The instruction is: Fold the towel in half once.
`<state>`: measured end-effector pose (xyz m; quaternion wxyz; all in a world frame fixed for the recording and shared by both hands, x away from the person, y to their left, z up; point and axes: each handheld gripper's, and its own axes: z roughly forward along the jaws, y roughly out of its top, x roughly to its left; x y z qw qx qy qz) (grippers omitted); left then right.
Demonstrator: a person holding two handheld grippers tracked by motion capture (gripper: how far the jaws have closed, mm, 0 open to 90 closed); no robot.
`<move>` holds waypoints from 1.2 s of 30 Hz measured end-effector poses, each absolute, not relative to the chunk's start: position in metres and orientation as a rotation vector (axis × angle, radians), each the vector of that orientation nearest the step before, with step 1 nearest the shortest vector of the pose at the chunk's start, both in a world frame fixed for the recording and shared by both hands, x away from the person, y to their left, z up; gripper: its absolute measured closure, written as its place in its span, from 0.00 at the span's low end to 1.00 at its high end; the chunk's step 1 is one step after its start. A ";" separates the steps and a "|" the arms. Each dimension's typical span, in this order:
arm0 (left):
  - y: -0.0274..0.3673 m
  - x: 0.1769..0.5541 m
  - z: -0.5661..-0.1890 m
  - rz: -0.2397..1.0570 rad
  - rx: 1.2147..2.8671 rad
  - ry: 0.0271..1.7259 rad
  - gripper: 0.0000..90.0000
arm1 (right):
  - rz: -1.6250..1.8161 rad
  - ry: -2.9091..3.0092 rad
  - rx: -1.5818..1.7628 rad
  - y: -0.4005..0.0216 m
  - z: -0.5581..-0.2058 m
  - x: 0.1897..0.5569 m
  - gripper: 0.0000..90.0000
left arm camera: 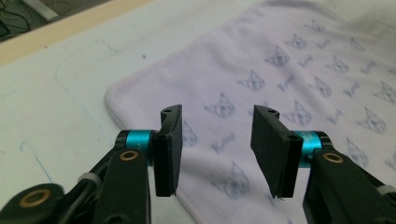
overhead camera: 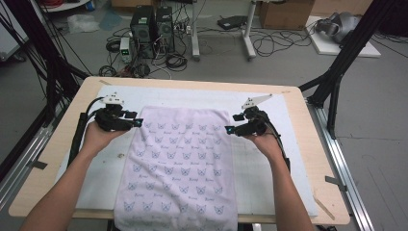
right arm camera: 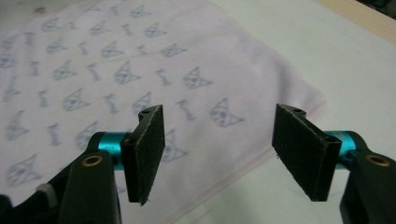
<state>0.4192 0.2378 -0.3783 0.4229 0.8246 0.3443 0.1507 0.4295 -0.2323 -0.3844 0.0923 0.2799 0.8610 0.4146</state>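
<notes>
Left gripper (overhead camera: 136,120) and right gripper (overhead camera: 232,123), both wide open over the towel's (overhead camera: 179,159) far corners, might pinch only air and slip off.

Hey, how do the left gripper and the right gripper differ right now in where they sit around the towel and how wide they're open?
The left gripper sits at the towel's far left corner; the right gripper sits at its far right corner. In their own views, the left gripper's jaws stand entirely over printed cloth, while the right gripper's jaws straddle the towel's edge, one over cloth, one over the white mat. The right jaws look somewhat wider apart. Both are open and hold nothing.
</notes>
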 end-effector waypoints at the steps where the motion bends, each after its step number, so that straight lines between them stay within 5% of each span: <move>1: 0.236 0.423 -0.381 0.390 2.064 0.866 0.62 | 1.249 2.542 0.835 -0.233 -0.387 0.433 0.42; 18: 0.226 0.445 -0.439 0.371 2.163 0.985 0.68 | 1.083 2.541 0.966 -0.220 -0.437 0.456 0.54; 22: 0.228 0.444 -0.440 0.391 2.131 1.026 0.78 | 1.090 2.504 0.999 -0.219 -0.445 0.452 0.65; 27: 0.226 0.443 -0.438 0.397 2.136 1.045 0.96 | 1.132 2.522 1.016 -0.219 -0.445 0.452 0.93; 36: 0.232 0.439 -0.427 0.392 2.105 1.015 0.98 | 1.134 2.537 0.992 -0.222 -0.432 0.448 0.96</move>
